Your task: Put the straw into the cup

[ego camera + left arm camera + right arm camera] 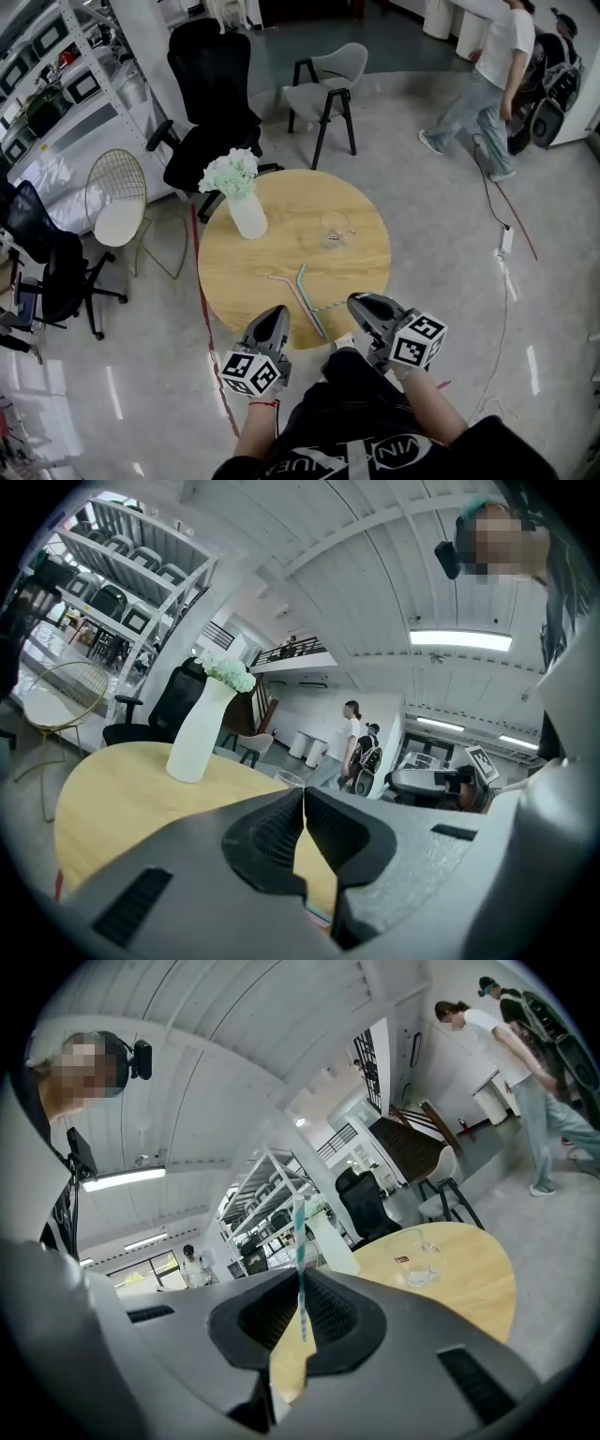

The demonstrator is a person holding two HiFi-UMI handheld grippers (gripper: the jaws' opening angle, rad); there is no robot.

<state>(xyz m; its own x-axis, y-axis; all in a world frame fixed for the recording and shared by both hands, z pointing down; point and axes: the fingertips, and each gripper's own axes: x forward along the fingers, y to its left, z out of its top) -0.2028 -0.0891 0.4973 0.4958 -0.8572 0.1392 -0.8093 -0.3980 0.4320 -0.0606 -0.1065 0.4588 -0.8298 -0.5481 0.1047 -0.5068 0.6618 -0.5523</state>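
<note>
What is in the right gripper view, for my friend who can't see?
The right gripper has its jaws shut on a teal-and-white striped straw that sticks up between them. Beyond it, a clear glass cup stands on a round wooden table, apart from the straw.

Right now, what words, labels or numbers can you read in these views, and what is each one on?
"VIN": cut-off white print on the person's dark top; the letters beside it are unclear.
Red label on the cup: too small to read.
No other readable text.
</note>
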